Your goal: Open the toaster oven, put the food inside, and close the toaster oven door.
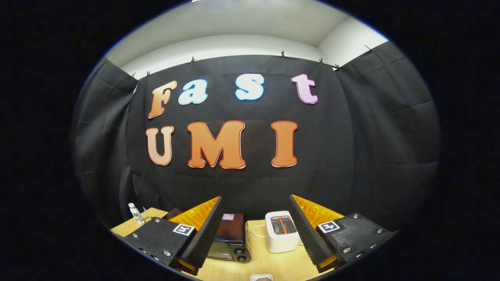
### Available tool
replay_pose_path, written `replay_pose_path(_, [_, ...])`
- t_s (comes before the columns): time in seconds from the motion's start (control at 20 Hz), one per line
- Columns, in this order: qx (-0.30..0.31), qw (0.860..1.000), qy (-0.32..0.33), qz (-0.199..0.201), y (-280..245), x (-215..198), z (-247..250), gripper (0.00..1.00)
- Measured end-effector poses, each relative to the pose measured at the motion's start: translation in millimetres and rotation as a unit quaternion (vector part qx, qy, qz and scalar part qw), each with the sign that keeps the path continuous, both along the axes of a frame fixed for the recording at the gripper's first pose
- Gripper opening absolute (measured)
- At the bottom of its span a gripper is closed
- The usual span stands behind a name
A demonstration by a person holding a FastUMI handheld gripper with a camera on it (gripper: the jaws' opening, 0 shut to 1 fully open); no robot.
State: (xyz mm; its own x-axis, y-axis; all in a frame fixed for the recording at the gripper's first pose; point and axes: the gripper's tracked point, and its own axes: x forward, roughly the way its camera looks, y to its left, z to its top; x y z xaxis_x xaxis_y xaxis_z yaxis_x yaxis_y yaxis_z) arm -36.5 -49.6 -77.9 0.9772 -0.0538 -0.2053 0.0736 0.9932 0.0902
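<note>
Black cloth walls close off the booth behind a light wooden table point(273, 265). Held above the table's near side, the gripper point(256, 230) has its fingers spread wide with nothing between them. Seen in the gap between the fingers, a dark toaster oven point(231, 240) sits on the table against the left finger, its door seemingly shut. Just right of it stands a white two-slot toaster point(281, 231), close to the right finger, a white cord behind it. A small white bottle point(135, 213) stands far left, beyond the left finger. At the table's near edge lies a small white object point(261, 277), too cropped to identify.
</note>
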Motion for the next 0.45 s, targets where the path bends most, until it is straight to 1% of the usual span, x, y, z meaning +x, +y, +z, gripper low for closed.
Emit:
replay_pose_path(0.15, [-0.023,0.998,-0.055,-0.012,-19,14,55,0.98])
replay_pose_path(0.3, [-0.054,0.997,-0.055,-0.032,-34,25,78,0.98])
replay_pose_path(0.45, [-0.057,0.996,-0.059,-0.033,-40,35,97,0.98])
